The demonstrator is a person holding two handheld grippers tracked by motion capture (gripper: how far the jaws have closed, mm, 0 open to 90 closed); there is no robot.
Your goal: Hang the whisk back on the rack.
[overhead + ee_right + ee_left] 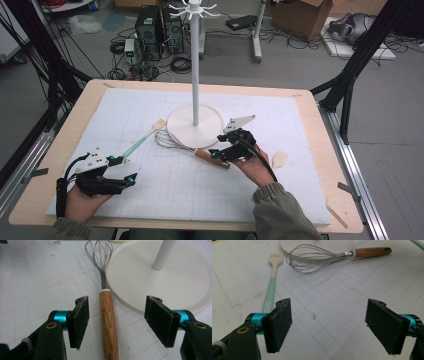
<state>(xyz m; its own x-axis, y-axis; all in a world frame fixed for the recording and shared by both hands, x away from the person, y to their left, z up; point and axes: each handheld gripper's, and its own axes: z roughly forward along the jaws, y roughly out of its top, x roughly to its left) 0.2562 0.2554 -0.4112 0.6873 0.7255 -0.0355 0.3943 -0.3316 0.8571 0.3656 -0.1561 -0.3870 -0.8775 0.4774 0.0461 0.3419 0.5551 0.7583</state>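
A wire whisk (172,141) with a wooden handle (108,322) lies on the white gridded mat, its wires against the base of a white stand (195,125). My right gripper (216,146) is open and straddles the handle, the pads apart from the wood on both sides. A pastry brush (142,139) with a mint handle and pale bristles (276,258) lies to the left of the whisk. My left gripper (125,170) is open over bare mat near the brush's handle end, with nothing between its jaws.
The stand's pole (194,60) rises from the round base to a hook crown at the top. A pale wooden spoon (279,159) lies to the right of the right hand. The wooden table's edge (320,130) frames the mat. Cables and boxes cover the floor beyond.
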